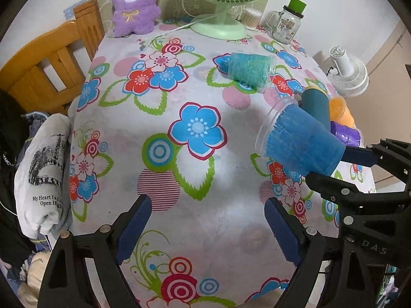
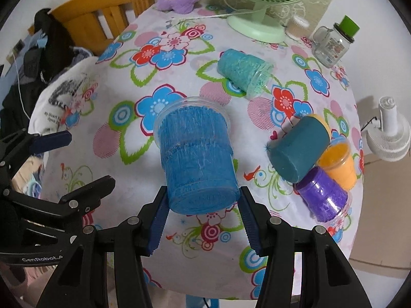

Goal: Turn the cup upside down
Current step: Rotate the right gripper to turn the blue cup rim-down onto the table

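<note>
My right gripper (image 2: 203,220) clamps the base of the blue cup (image 2: 195,159), held above the floral tablecloth (image 2: 179,233) and tipped with its clear rim pointing away from me. My left gripper (image 1: 208,231) hovers low over the cloth, fingers spread, grasping nothing. A teal cup (image 2: 244,73) lies on its side further back.

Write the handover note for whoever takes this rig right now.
Right tool: shut on the blue cup, gripped near its base, held above the table, rim pointing away.
Left tool: open, holding nothing.
Done: cup picked up.
Left: turn it rim-down and set it on the tablecloth.
Nearby: teal cup on its side; dark teal, orange and purple cups clustered at right.
</note>
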`<state>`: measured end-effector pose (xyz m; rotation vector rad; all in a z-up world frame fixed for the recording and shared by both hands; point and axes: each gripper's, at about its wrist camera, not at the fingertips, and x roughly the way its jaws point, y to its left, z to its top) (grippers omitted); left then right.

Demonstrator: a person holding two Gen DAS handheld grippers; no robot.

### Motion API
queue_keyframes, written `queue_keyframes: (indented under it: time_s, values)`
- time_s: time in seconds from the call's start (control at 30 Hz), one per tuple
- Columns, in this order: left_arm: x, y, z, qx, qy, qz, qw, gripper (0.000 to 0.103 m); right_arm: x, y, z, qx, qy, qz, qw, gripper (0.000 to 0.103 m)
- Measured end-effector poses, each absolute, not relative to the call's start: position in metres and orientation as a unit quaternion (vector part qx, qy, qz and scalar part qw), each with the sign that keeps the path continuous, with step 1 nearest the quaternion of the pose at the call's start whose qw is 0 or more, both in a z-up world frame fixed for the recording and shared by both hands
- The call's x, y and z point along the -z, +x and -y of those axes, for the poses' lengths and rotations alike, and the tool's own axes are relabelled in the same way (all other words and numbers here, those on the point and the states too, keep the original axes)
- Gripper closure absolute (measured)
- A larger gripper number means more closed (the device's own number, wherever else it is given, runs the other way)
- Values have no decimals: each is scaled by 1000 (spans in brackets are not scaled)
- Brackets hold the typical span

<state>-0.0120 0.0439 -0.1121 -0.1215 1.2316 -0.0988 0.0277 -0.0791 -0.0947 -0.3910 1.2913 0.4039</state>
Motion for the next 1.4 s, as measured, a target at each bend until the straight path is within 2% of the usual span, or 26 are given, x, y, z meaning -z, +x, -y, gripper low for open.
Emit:
queue_keyframes:
  time_s: [0.5,0.87,1.4]
  values:
    - [129,-10,-39,51,-75,-589,803,12,111,39,70,-218,-273,-618,704,47]
    - [144,1,-46,47,-90,-602,792,12,134,52,66,-225,-322,-669,631,46]
    - [153,22,-62,29,-95,-614,783,12,138,82,34,-257,-307,-641,655,44]
